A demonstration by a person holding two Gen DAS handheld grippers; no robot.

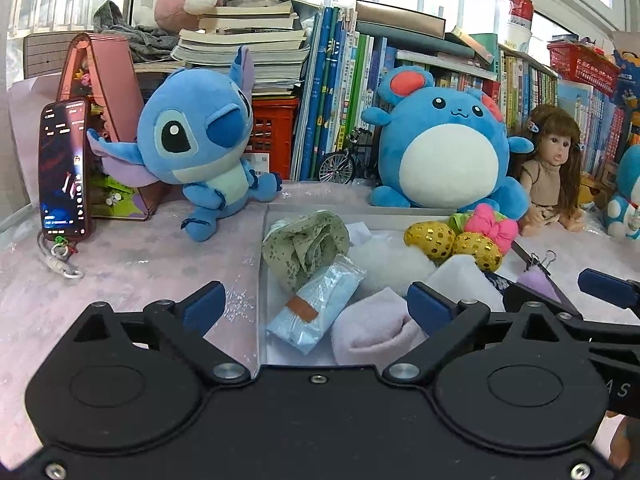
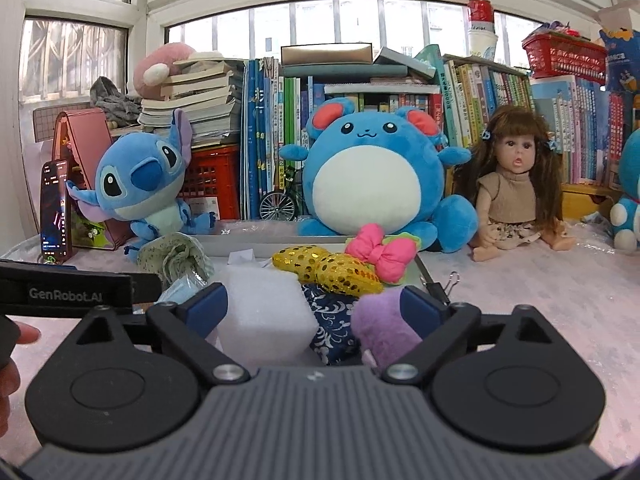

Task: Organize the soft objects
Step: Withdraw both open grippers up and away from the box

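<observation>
Pink sock (image 1: 372,330) between wide left hand-held gripper (image 1: 316,304), right hand-held gripper (image 2: 314,308) wide

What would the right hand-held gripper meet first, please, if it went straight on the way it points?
Probably the white foam block, which lies just ahead between the open right hand-held gripper's fingers, beside a blue patterned cloth. Depth is unclear.

We count three blue plush toys on the worktop: the big-eared one (image 2: 140,184), the round one (image 2: 372,176) and a third (image 2: 628,204) cut off at the right edge. One doll (image 2: 516,188), one phone (image 2: 56,208), one model bicycle (image 2: 280,200). In the tray (image 1: 262,280): two gold sequinned pieces (image 2: 328,270), one pink bow (image 2: 378,256), one white foam block (image 2: 260,312), one tissue pack (image 1: 316,304).
</observation>
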